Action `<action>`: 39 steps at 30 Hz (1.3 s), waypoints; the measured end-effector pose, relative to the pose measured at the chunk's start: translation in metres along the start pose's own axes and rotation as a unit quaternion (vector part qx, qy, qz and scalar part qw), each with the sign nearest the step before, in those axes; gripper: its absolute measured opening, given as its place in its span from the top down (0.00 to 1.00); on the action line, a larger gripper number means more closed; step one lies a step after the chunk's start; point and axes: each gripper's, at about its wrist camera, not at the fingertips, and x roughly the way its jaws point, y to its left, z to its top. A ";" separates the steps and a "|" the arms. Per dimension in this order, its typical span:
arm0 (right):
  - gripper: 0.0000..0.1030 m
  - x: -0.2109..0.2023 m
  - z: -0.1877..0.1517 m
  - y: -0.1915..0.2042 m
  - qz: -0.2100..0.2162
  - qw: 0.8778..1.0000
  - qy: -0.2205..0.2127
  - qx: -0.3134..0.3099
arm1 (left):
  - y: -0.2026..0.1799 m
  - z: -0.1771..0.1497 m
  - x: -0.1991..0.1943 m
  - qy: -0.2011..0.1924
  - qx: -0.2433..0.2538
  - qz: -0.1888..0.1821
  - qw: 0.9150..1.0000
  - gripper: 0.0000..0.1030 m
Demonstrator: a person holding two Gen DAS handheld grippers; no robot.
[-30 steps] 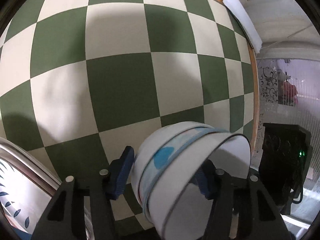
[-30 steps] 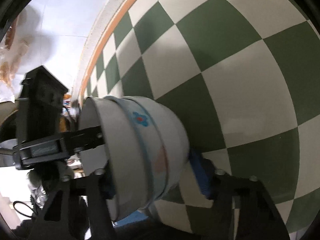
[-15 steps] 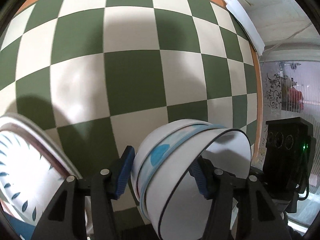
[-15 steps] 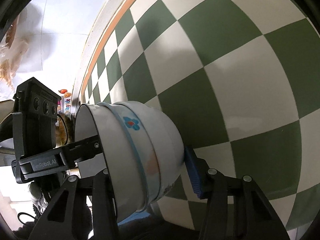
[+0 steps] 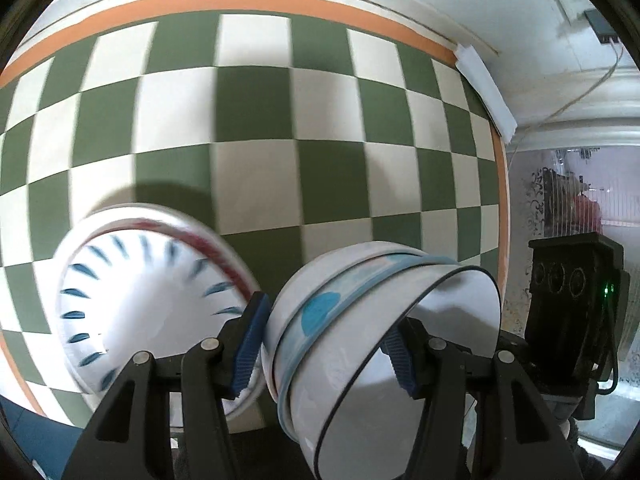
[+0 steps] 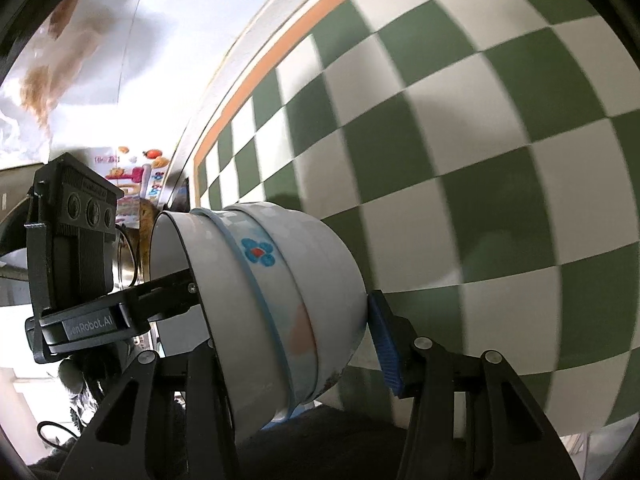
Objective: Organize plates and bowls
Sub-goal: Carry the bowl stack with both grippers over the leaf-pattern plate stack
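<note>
A stack of nested white bowls (image 5: pixel 360 320) with blue flower marks is held tipped on its side above the green-and-white checkered table (image 5: pixel 256 120). My left gripper (image 5: pixel 326 344) is shut on the stack's wall, one finger outside and one inside the rim. My right gripper (image 6: pixel 288 332) is shut on the same stack (image 6: pixel 280 292) from the opposite side. A white plate (image 5: pixel 144 304) with blue dashes and a red rim lies on the table just left of the left gripper.
The table's orange edge (image 5: pixel 240 0) runs along the far side against a white wall. A white strip (image 5: pixel 484 92) lies at the far right corner. The right gripper's body (image 5: pixel 572 304) shows at the right of the left wrist view.
Both grippers have moved with the bowl stack, still gripped. The patterned plate has come much more into the left wrist view, and the far table edge is now visible.
</note>
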 end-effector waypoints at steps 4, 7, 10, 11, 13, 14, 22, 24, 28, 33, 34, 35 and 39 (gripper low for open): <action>0.51 0.021 -0.005 0.023 0.005 1.000 0.013 -0.007 | 0.030 -0.002 -0.015 -0.007 -0.010 0.003 1.000 0.48; 0.51 0.043 -0.005 0.040 0.006 1.000 0.023 -0.014 | 0.056 -0.004 -0.021 -0.010 -0.025 0.002 1.000 0.48; 0.51 0.060 -0.008 0.052 0.008 0.999 0.036 -0.022 | 0.079 -0.006 -0.025 -0.012 -0.040 0.004 0.999 0.48; 0.51 0.067 -0.008 0.056 0.007 0.999 0.040 -0.024 | 0.086 -0.007 -0.026 -0.012 -0.045 0.004 0.999 0.48; 0.51 0.081 -0.007 0.061 0.005 0.998 0.050 -0.028 | 0.100 -0.007 -0.025 -0.010 -0.057 0.001 0.998 0.48; 0.51 0.089 -0.007 0.065 0.003 0.998 0.053 -0.031 | 0.106 -0.007 -0.024 -0.009 -0.061 0.000 0.998 0.48; 0.51 0.127 -0.001 0.078 -0.012 0.996 0.075 -0.039 | 0.141 -0.006 -0.017 -0.005 -0.084 -0.006 0.996 0.48; 0.51 0.130 0.001 0.079 -0.016 0.996 0.079 -0.040 | 0.145 -0.006 -0.016 -0.004 -0.088 -0.008 0.996 0.48; 0.51 0.137 0.003 0.082 -0.022 0.995 0.083 -0.041 | 0.148 -0.005 -0.015 -0.006 -0.090 -0.009 0.996 0.48; 0.51 0.140 0.005 0.087 -0.028 0.995 0.086 -0.044 | 0.152 -0.004 -0.016 -0.006 -0.091 -0.010 0.996 0.48; 0.51 0.140 0.006 0.088 -0.030 0.995 0.085 -0.045 | 0.152 -0.004 -0.016 -0.006 -0.090 -0.010 0.996 0.48; 0.51 0.141 0.006 0.088 -0.031 0.995 0.086 -0.045 | 0.152 -0.004 -0.016 -0.006 -0.090 -0.009 0.996 0.48; 0.52 0.141 0.007 0.088 -0.033 0.995 0.090 -0.040 | 0.152 -0.004 -0.014 -0.006 -0.087 -0.008 0.996 0.48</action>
